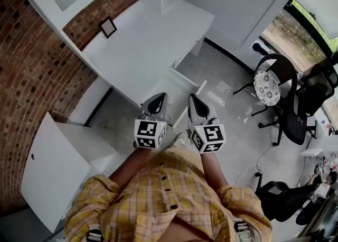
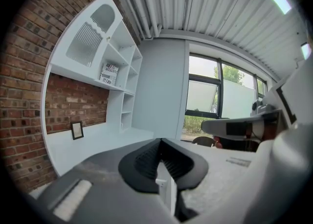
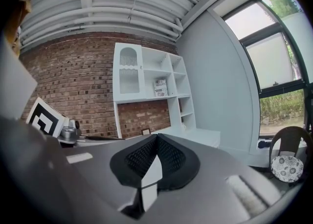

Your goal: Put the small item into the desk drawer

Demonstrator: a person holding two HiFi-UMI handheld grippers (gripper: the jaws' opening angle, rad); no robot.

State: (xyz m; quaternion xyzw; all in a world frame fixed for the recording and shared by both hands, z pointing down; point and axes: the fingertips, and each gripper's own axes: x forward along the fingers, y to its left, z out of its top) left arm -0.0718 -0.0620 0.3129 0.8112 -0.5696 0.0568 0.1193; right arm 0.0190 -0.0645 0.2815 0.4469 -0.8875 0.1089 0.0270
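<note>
Head view is showing the left gripper point(image 1: 157, 103) and right gripper point(image 1: 197, 105) hanging near the open drawer point(image 1: 172, 84), both pinched shut, empty.

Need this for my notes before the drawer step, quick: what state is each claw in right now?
Left claw: closed, tips together, nothing held.
Right claw: closed, tips together, nothing held.

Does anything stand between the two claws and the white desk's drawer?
Nothing visible does. The left claw and right claw, both shut and empty, hang close to what looks like the white desk's pulled-out drawer, with no object seen between.
</note>
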